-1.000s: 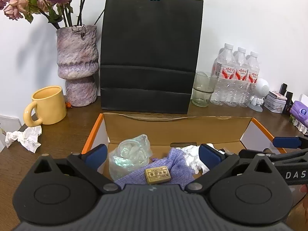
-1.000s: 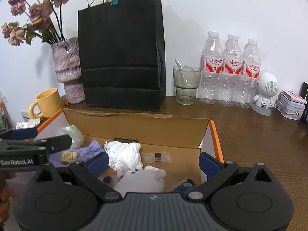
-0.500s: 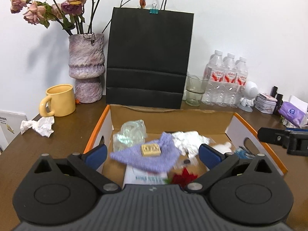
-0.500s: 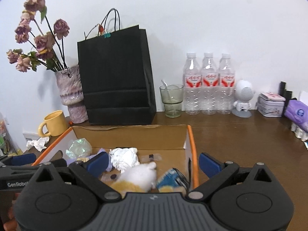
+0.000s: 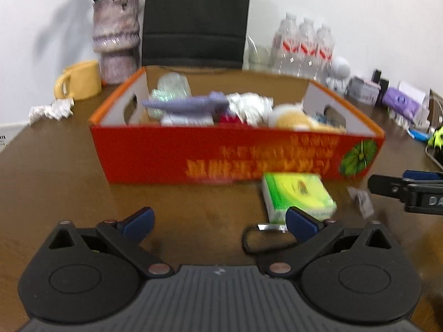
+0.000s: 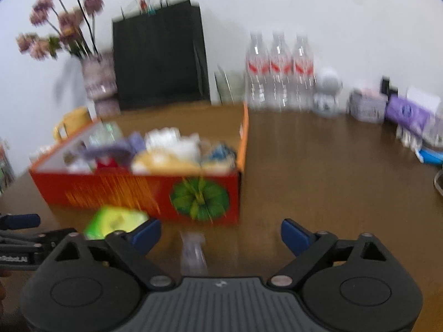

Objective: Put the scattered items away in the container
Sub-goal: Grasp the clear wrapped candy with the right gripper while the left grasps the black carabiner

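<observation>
Both views blurred. Orange cardboard box (image 5: 171, 155) sits on the brown desk (image 5: 55, 182), open top, printed long side facing the cameras. Inside it, heaped: a lilac cloth (image 5: 188, 104), crumpled white paper (image 5: 249, 105), a yellowish plush item (image 5: 293, 120), a clear plastic bag (image 5: 173, 83) at the far left corner.

Still on the desk outside the box: a green tissue pack (image 5: 297, 196), lying just beside the box's near wall; whether they touch I cannot tell. In the left wrist view it is at 1 o'clock from the left gripper (image 5: 218, 221). A small clear packet (image 5: 361, 200) lies at 3 o'clock of the tissue pack; in the right wrist view that packet (image 6: 192, 249) lies on the desk in the gap between the right gripper's (image 6: 220, 232) jaws, no pad touching it. A black cord with a metal plug (image 5: 265, 238) lies by the left gripper's right finger. A crumpled paper ball (image 5: 51, 109) lies at 9 o'clock of the box, near a yellow mug (image 5: 80, 81).

Left gripper: jaws spread wide, nothing between them but bare desk. Right gripper: jaws spread, having just been closing a little, gripping nothing.

Behind the box: black paper bag (image 5: 195, 19), vase of dried roses (image 5: 116, 38), three water bottles (image 5: 303, 44).
</observation>
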The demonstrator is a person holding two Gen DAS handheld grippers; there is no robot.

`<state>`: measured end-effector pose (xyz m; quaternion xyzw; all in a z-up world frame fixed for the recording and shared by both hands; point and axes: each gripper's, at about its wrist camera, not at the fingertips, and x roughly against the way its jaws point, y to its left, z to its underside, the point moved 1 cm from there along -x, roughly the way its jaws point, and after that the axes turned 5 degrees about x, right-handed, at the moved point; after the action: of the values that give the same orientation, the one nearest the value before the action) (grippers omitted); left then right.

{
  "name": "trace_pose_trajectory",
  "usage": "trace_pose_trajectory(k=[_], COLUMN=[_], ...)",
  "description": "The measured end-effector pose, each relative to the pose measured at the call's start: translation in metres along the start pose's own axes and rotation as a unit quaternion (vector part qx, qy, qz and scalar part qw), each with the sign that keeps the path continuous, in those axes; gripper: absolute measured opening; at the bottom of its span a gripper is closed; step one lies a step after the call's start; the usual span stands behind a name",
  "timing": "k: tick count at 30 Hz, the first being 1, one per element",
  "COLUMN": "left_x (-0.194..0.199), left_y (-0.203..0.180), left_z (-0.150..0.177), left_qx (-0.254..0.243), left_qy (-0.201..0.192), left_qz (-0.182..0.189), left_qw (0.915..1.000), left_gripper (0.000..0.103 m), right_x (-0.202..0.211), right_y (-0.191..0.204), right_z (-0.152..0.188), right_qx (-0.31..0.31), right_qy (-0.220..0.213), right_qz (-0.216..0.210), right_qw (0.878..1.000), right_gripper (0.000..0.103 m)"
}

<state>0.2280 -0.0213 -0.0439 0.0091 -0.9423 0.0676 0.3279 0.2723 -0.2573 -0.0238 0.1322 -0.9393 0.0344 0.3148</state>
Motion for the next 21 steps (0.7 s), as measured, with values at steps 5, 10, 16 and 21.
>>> trace_pose_trajectory(k=[5,10,16,21], left_x=[-0.003,-0.005,-0.009,-0.001], left_y=[-0.015,-0.027,-0.032,-0.032], left_z=[0.003,0.009,0.011,0.012], left_qx=[-0.020,-0.039,-0.046,-0.039], left_qy=[0.002,0.009,0.019,0.004], left_qz=[-0.003,0.000,-0.002,0.001], left_qw=[0.9998,0.9992,0.9987,0.9992], left_gripper=[0.103,0.103,0.091,0.053], right_x=[-0.006,-0.013,-0.020,-0.014], right_y=[0.010,0.014,0.014,0.017], right_z=[0.005,0.007,0.008,0.009], right_qx=[0.026,0.044,0.047,0.053], right_qy=[0.008,0.014,0.027,0.017], right_qz=[0.005,0.023,0.009,-0.013], right_qw=[1.000,0.999,0.998,0.998], right_gripper=[0.088,0.083,0.073,0.016])
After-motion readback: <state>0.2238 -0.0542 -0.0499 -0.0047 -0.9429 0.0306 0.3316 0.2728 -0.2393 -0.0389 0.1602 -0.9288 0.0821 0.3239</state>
